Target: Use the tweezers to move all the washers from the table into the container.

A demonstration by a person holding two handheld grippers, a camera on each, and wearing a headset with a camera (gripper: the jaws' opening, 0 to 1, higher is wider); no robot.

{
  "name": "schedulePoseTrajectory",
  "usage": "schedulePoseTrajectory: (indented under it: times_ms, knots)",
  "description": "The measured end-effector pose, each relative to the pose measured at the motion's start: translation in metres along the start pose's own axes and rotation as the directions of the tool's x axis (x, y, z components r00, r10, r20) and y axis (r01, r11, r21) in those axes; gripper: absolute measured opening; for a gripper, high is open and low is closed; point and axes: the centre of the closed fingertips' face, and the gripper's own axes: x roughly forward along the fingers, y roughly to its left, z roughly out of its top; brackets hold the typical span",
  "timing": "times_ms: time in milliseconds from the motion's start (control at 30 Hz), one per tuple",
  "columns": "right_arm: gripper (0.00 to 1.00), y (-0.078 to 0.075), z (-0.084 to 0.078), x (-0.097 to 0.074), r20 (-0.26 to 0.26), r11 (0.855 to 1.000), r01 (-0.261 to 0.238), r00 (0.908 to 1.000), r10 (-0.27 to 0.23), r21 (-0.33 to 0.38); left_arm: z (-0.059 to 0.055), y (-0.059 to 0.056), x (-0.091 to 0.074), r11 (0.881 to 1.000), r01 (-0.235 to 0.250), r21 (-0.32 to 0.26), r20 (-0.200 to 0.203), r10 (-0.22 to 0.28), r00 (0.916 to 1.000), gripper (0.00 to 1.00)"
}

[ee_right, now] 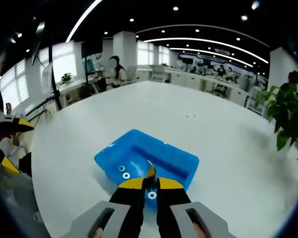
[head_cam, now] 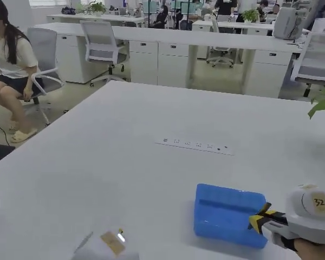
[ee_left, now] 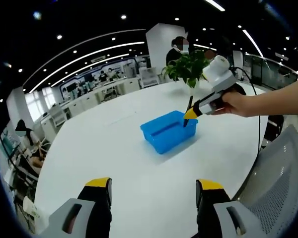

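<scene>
A blue container (head_cam: 227,212) sits on the white table near its front right. My right gripper (head_cam: 258,219) is at the container's right end, shut on thin tweezers (ee_right: 150,171) that point down into it. The right gripper view looks into the blue container (ee_right: 139,156) past the shut right gripper (ee_right: 151,182). Two washers (ee_right: 123,171) lie on its floor, and a third washer (ee_right: 152,195) shows between the jaws. My left gripper (ee_left: 153,191) stands open over bare table, well short of the container (ee_left: 168,131), with nothing between its jaws. From there the right gripper (ee_left: 190,113) is over the container's far end.
A white power strip (head_cam: 195,145) lies flat at the table's middle. A clear bag with a tan label (head_cam: 109,242) lies at the front left. A potted plant (ee_left: 187,67) stands at the table's far right. A person sits on a chair (head_cam: 11,59) beyond the left edge.
</scene>
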Motion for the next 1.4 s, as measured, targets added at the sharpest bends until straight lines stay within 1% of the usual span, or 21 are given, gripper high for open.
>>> schedulePoseTrajectory:
  times_ms: [67,100,167,233,467,500,567,633,667,800,833,933,967,1000,1067,1100,1133,1200,1333,1367,1400]
  knots:
    - [0.04,0.005,0.010,-0.009,0.029,1.000,-0.017,0.9994,0.017,0.002,0.020,-0.003,-0.002,1.000,0.024,0.003,0.036,-0.024,0.9991,0.68]
    - [0.04,0.010,0.016,-0.014,0.048,1.000,-0.032,0.9984,0.032,0.000,0.023,-0.005,-0.002,1.000,0.031,0.002,0.043,-0.032,0.9986,0.67]
    - [0.04,0.021,0.024,-0.023,0.074,0.998,-0.057,0.9956,0.057,-0.011,0.045,-0.013,-0.004,0.996,0.084,-0.005,0.082,-0.083,0.9932,0.64]
    - [0.04,0.030,0.029,-0.031,0.086,0.997,-0.073,0.9934,0.075,-0.035,0.056,-0.026,-0.004,0.987,0.161,0.006,0.075,-0.161,0.9841,0.62]
    - [0.04,0.063,0.034,-0.058,0.101,0.983,-0.153,0.9815,0.163,-0.102,0.087,-0.056,-0.004,0.954,0.281,0.104,0.083,-0.290,0.9534,0.59]
    - [0.04,0.073,0.032,-0.063,0.088,0.974,-0.189,0.9756,0.201,-0.128,0.091,-0.063,-0.005,0.944,0.309,0.119,0.083,-0.320,0.9438,0.57]
    - [0.04,0.081,0.029,-0.069,0.074,0.966,-0.205,0.9731,0.218,-0.158,0.097,-0.071,-0.005,0.930,0.344,0.130,0.089,-0.356,0.9301,0.51]
    - [0.04,0.090,0.027,-0.076,0.069,0.961,-0.220,0.9699,0.233,-0.166,0.104,-0.074,-0.004,0.927,0.350,0.138,0.100,-0.364,0.9259,0.47]
    - [0.04,0.094,0.026,-0.079,0.066,0.959,-0.226,0.9684,0.240,-0.170,0.105,-0.074,-0.004,0.926,0.349,0.142,0.104,-0.365,0.9253,0.45]
    - [0.04,0.110,0.017,-0.088,0.041,0.944,-0.261,0.9607,0.275,-0.199,0.114,-0.083,-0.003,0.904,0.387,0.180,0.118,-0.410,0.9042,0.29]
    - [0.04,0.114,0.014,-0.089,0.032,0.940,-0.272,0.9583,0.284,-0.208,0.115,-0.089,-0.004,0.890,0.411,0.199,0.111,-0.437,0.8926,0.25]
    - [0.05,0.123,0.006,-0.092,0.014,0.933,-0.294,0.9528,0.303,-0.207,0.114,-0.100,-0.003,0.863,0.445,0.238,0.086,-0.475,0.8756,0.20]
    - [0.05,0.125,0.004,-0.093,0.012,0.932,-0.301,0.9508,0.310,-0.204,0.112,-0.102,-0.002,0.853,0.452,0.261,0.069,-0.484,0.8724,0.18]
    - [0.05,0.129,0.001,-0.093,0.008,0.930,-0.309,0.9485,0.317,-0.201,0.111,-0.105,0.000,0.848,0.448,0.283,0.061,-0.482,0.8739,0.18]
    - [0.05,0.135,-0.002,-0.095,0.000,0.925,-0.324,0.9437,0.331,-0.198,0.108,-0.113,0.001,0.827,0.466,0.313,0.045,-0.503,0.8631,0.15]
    - [0.05,0.138,-0.003,-0.095,-0.002,0.923,-0.331,0.9413,0.338,-0.197,0.107,-0.115,0.002,0.826,0.469,0.313,0.044,-0.506,0.8616,0.13]
    - [0.05,0.142,-0.005,-0.096,-0.008,0.919,-0.342,0.9378,0.347,-0.195,0.106,-0.119,0.003,0.817,0.480,0.319,0.037,-0.517,0.8552,0.10]
    - [0.05,0.145,-0.007,-0.096,-0.009,0.918,-0.343,0.9375,0.348,-0.200,0.104,-0.124,0.003,0.799,0.498,0.337,0.019,-0.534,0.8451,0.06]
    - [0.05,0.147,-0.009,-0.097,-0.008,0.917,-0.347,0.9359,0.352,-0.198,0.099,-0.131,0.006,0.768,0.508,0.390,-0.009,-0.548,0.8363,0.00]
    - [0.05,0.147,-0.010,-0.097,-0.008,0.918,-0.346,0.9361,0.352,-0.195,0.099,-0.132,0.005,0.759,0.515,0.398,-0.015,-0.556,0.8313,0.00]
    - [0.05,0.146,-0.011,-0.097,-0.006,0.919,-0.345,0.9365,0.351,-0.191,0.097,-0.134,0.003,0.736,0.530,0.422,-0.030,-0.573,0.8190,0.00]
